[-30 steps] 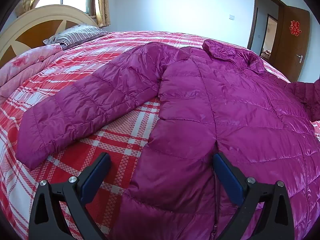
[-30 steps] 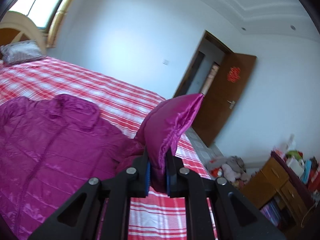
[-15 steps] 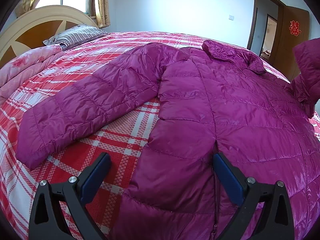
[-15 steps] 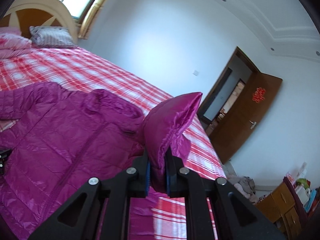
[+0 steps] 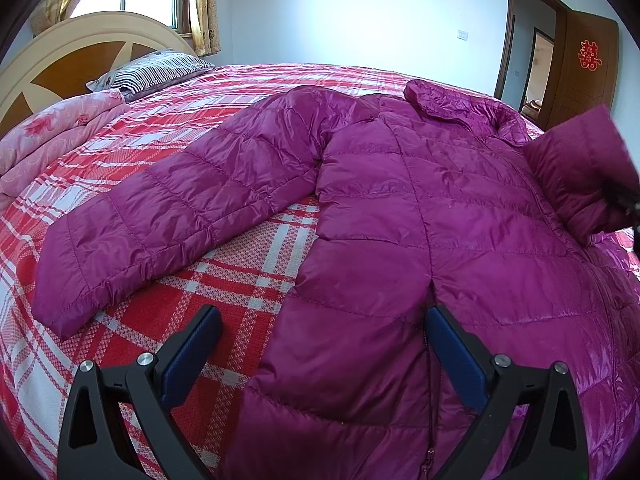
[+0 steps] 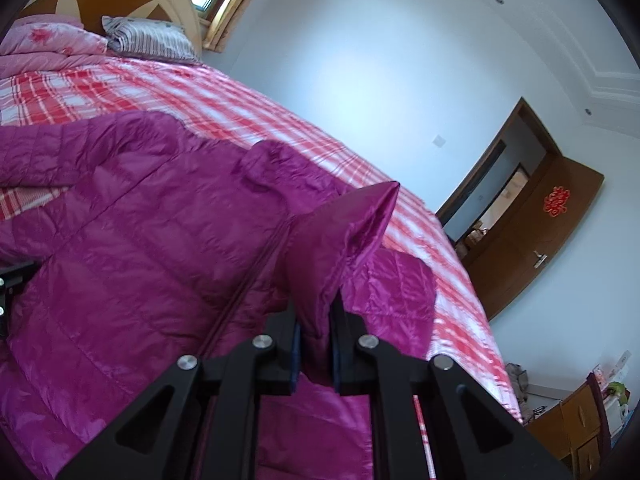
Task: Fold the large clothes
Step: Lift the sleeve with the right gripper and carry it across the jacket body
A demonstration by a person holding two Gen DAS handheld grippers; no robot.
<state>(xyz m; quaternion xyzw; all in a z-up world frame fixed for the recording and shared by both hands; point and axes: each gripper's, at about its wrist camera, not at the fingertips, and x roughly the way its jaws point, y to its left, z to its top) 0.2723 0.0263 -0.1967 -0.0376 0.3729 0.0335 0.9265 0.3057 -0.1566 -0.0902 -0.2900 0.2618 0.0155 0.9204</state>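
The puffy, slippery jacket (image 5: 420, 216) looks light and soft; the right gripper (image 6: 316, 340) pinches its cuff (image 6: 344, 240) above the jacket's chest, best held at hems, while the left gripper (image 5: 320, 352) gapes empty over the hem.

My puffer jacket (image 5: 400, 208) was that slick quilted nylon, shiny enough to catch the window light, stitched into soft puffy panels. The sleeve cuff (image 6: 344, 240) looked just as glossy. The bedspread (image 5: 256, 272) under it was matt woven cloth, kind of coarse and nubbly in the plaid. My left gripper (image 5: 320, 356) was matt black plastic with blue textured pads (image 5: 188, 356) and bright metal screws. The headboard (image 5: 80, 56) was smooth painted wood, and the door (image 6: 532, 248) was varnished brown wood.
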